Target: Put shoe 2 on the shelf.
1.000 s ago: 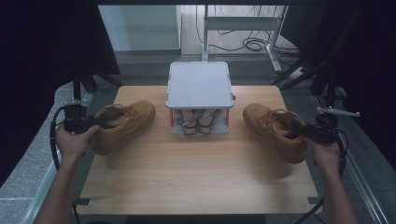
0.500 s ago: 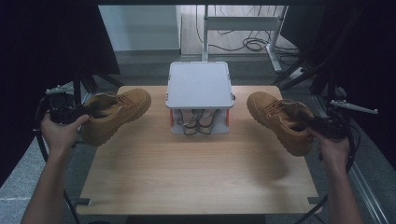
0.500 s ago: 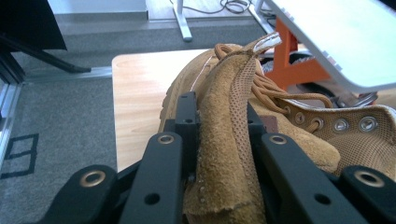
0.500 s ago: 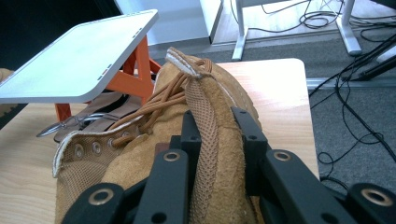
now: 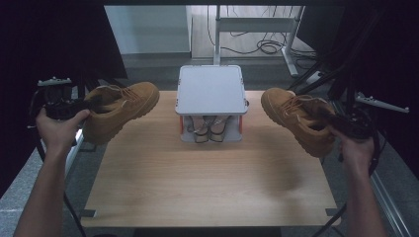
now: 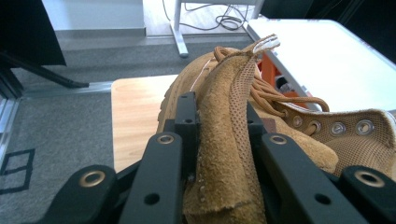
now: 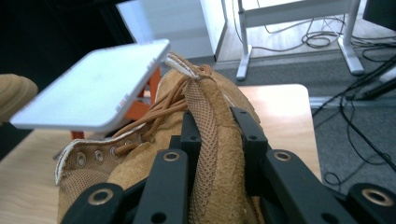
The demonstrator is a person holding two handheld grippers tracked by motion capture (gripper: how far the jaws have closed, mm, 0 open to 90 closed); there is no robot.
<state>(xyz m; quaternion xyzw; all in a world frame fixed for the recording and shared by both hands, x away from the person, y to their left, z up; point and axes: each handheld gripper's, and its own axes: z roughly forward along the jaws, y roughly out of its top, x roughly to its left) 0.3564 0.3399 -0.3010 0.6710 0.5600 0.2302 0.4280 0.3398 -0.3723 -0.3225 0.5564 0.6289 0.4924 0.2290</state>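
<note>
left gripper (image 6: 219, 140): jaws clamp heel collar of left boot (image 5: 121, 108).
right gripper (image 7: 217, 140): jaws clamp heel collar of right boot (image 5: 296, 116).
boots: clear of surface (image 5: 207, 182).

Grey floor (image 5: 148, 61), white desk legs (image 5: 291, 37), cables (image 5: 267, 47)

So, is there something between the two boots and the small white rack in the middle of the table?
Nothing visible. The left boot and the right boot hang to either side of the white rack, with bare table between. The rack's lower shelf already holds a pair of shoes; its top is bare.
</note>
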